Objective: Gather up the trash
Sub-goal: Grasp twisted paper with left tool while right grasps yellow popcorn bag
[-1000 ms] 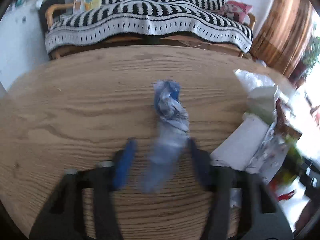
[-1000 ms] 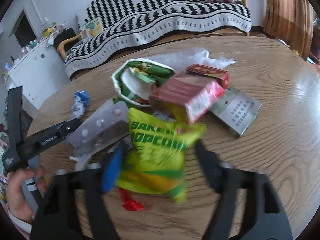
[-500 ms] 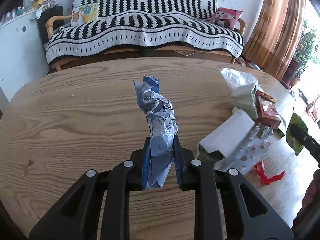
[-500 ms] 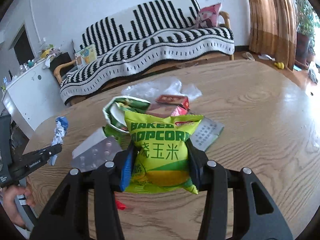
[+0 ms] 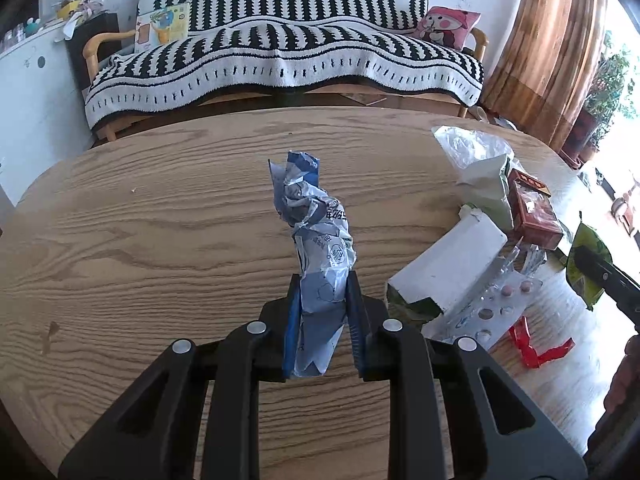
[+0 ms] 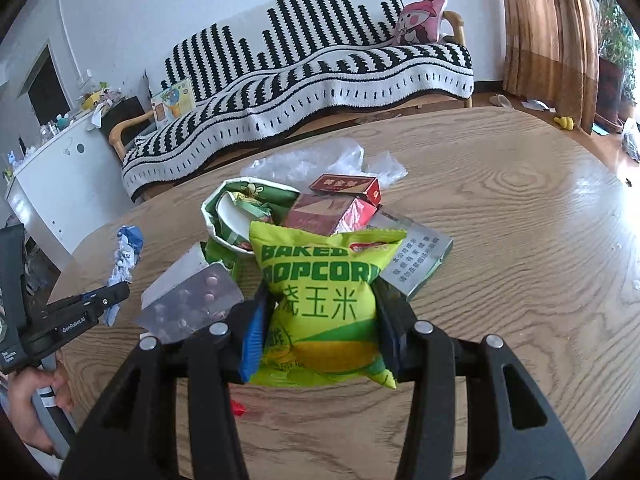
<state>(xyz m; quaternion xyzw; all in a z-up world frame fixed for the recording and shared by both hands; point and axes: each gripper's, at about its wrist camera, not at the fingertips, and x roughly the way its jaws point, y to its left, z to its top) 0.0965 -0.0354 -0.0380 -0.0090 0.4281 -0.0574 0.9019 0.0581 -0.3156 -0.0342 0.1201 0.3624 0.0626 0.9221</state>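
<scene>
Left claw (image 5: 323, 312): clenched on wrapper (image 5: 316, 240), jaws just closed. Wrapper's long axis runs on from the jaws, twisted end pointing away, clear of the counter (image 5: 140, 240).

Right claw (image 6: 320, 324): clenched on popcorn bag (image 6: 324, 292), jaws just narrowed, bag upright between them.

Pile (image 6: 332, 208): boxes, blister pack, plastic; directly beyond the bag, on the counter. Right claw nearer to it. No bin in view.

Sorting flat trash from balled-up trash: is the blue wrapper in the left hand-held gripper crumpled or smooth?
Crumpled. The blue wrapper is twisted and creased, standing up between the left hand-held gripper pads.
</scene>
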